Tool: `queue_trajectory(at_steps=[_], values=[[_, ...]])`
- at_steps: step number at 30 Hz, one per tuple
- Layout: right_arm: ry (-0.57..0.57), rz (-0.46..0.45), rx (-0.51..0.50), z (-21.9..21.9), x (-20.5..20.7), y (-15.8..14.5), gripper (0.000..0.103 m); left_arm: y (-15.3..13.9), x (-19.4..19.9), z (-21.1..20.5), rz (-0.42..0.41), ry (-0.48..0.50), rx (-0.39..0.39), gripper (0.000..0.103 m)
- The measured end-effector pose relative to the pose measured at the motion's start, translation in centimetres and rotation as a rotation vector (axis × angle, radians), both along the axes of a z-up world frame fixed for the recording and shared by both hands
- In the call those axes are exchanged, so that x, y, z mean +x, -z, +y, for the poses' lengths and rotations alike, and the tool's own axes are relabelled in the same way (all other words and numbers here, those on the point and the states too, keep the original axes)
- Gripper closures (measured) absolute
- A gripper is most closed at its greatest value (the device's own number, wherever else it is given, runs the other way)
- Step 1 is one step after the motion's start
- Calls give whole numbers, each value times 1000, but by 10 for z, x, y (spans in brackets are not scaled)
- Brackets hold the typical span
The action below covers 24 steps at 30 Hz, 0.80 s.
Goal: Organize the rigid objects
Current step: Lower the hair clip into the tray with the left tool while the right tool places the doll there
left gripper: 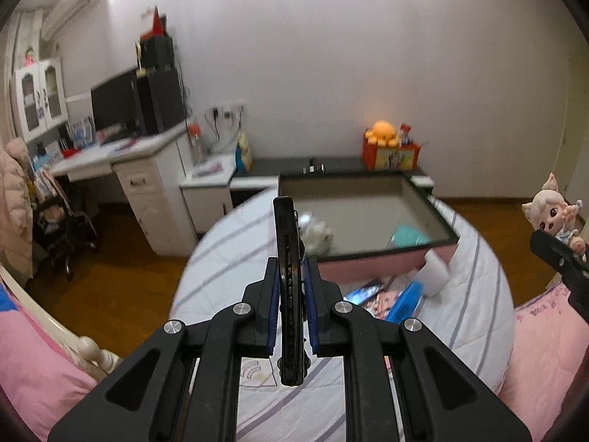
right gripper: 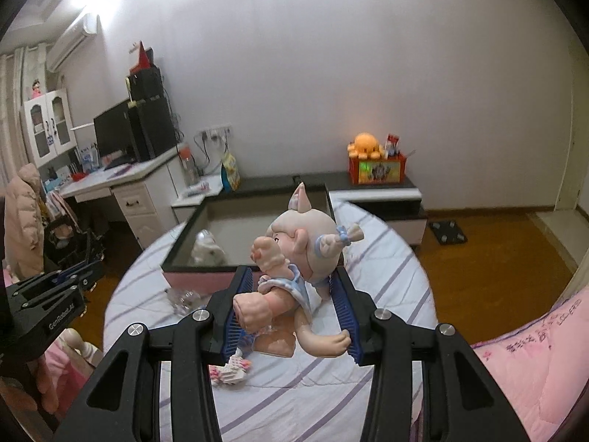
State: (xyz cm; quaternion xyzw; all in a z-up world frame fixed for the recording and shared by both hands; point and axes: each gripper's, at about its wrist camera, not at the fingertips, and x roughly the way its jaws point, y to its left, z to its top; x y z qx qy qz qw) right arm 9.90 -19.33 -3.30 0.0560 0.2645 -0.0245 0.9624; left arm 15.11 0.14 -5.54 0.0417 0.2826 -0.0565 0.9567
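Left hand-held gripper [left gripper: 291, 287]: jaws nearly closed, clamping a thin dark slab, probably a phone [left gripper: 286, 276], edge-on and upright between the blue pads; held in the air above the bed [left gripper: 228, 243], short of the box [left gripper: 368, 254].

Right hand-held gripper [right gripper: 294, 305]: jaws part-open, pinching a doll [right gripper: 294, 269] across its body; head, ears and legs stick out beyond the pads; held above the bed, just short of the box.

Box: pink-sided, dark-rimmed, open-topped, on the bed; a white object [left gripper: 316, 235] and a teal item [left gripper: 406, 235] already inside; most of its floor is bare.

Risks, as judged: phone gripped by a narrow band, most of its length above the pads, so a jolt may pivot or slip it; doll's rounded body may twist out, its grip looking off-centre; projecting limbs or ears may catch the near rim on entry; both loads heading to one opening could collide.

Edges and room: near rim is the edge to clear; loose items [left gripper: 401, 294] lie on the bed against the box front, so a low approach would hit them; air above the box is open; the grippers are well apart side by side.
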Motion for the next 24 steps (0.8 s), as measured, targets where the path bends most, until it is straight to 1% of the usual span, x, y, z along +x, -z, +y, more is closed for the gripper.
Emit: queue_trajectory(at_steps=[3,7,13,18,24], values=[[-14,-51,-7,7,-13,-15,57,-19,-16,0,-57,10,-16,91],[-26,-119,-23,17,-30,-30,57,-35,-32,1,-124,1,-21,91],[-53,-177,-44,25,-41,-42,57,-50,-52,-3,-199,0,-13,91],[-60,-174,-38,26,-39,-40,57,-50,-53,-9,-207,10,0,91],[-60,-152,-33,20,-27,-35,57,-47,-38,-12,-192,20,-4,91]])
